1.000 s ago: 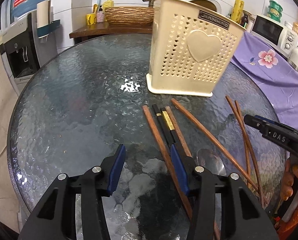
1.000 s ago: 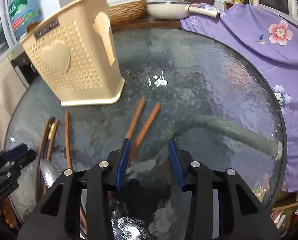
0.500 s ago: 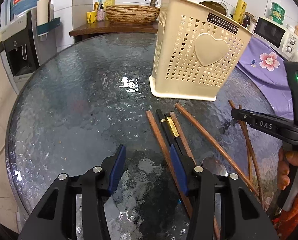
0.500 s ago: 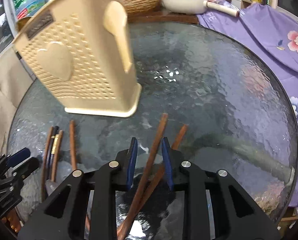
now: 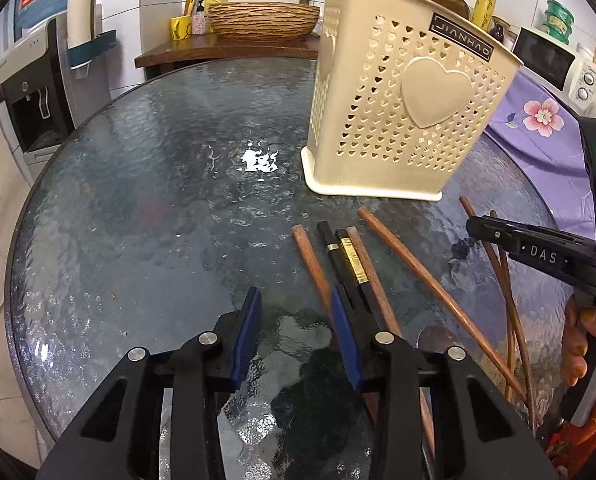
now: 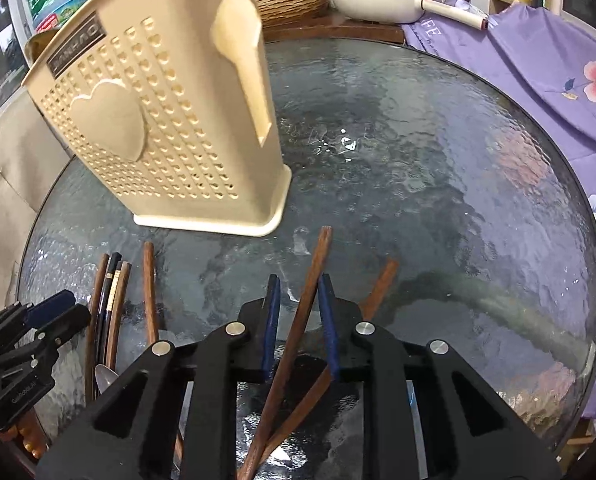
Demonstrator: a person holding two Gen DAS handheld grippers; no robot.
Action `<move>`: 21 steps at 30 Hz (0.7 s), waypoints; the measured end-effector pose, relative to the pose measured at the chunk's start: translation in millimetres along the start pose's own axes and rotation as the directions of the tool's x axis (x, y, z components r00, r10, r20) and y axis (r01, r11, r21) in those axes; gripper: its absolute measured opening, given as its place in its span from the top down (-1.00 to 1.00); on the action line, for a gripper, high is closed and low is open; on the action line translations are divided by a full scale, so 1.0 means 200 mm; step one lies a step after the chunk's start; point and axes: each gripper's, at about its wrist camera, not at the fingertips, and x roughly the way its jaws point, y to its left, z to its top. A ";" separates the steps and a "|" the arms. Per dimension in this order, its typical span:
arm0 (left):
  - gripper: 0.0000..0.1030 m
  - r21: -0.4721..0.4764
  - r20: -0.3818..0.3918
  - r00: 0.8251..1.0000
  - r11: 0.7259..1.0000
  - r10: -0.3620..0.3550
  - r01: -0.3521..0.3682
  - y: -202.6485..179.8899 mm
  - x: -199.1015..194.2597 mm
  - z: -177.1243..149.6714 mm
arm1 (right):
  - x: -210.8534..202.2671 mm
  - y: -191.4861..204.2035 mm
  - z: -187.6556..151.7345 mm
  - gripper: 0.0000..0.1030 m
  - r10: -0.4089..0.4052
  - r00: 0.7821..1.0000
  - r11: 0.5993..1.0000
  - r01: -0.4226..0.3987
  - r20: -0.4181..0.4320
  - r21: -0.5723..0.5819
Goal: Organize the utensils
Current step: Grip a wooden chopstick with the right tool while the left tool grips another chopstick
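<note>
In front of the one cream basket (image 5: pixel 402 120) lie eight chopsticks: six brown wooden chopsticks (image 5: pixel 430 284) and two black chopsticks (image 5: pixel 348 268) with gold bands. One metal spoon (image 5: pixel 438 338) lies among them, farther from the basket. All rest on one round glass table (image 5: pixel 146 184).

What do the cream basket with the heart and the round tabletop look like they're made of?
Cream heart-patterned basket: likely moulded plastic, matte, judging by the uniform colour and punched heart holes. Round tabletop: apparently textured glass, glossy, with a rippled surface, bright glare spots and see-through dark patches.
</note>
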 end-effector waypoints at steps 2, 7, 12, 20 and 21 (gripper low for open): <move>0.31 0.008 -0.004 1.000 1.000 0.001 -0.001 -0.01 0.01 0.01 | 0.00 0.02 0.00 0.60 0.001 1.000 1.000 -0.001 -0.003 -0.006; 0.31 0.029 -0.016 1.000 0.999 0.015 -0.015 -0.05 0.04 0.04 | 0.00 0.06 0.00 0.67 -0.009 1.000 1.000 0.009 -0.013 -0.019; 0.31 0.061 -0.025 0.998 0.997 0.051 -0.050 -0.06 0.06 0.06 | -0.01 0.05 0.00 0.70 -0.008 1.000 1.000 0.008 -0.018 -0.020; 0.47 0.112 -0.029 0.996 0.991 0.080 -0.076 -0.12 0.10 0.09 | 0.01 0.07 0.02 0.71 -0.018 1.000 0.999 0.017 -0.023 -0.038; 0.53 0.118 -0.028 0.996 0.990 0.081 -0.077 -0.13 0.10 0.09 | 0.01 0.07 0.02 0.73 -0.020 0.999 0.999 0.019 -0.025 -0.038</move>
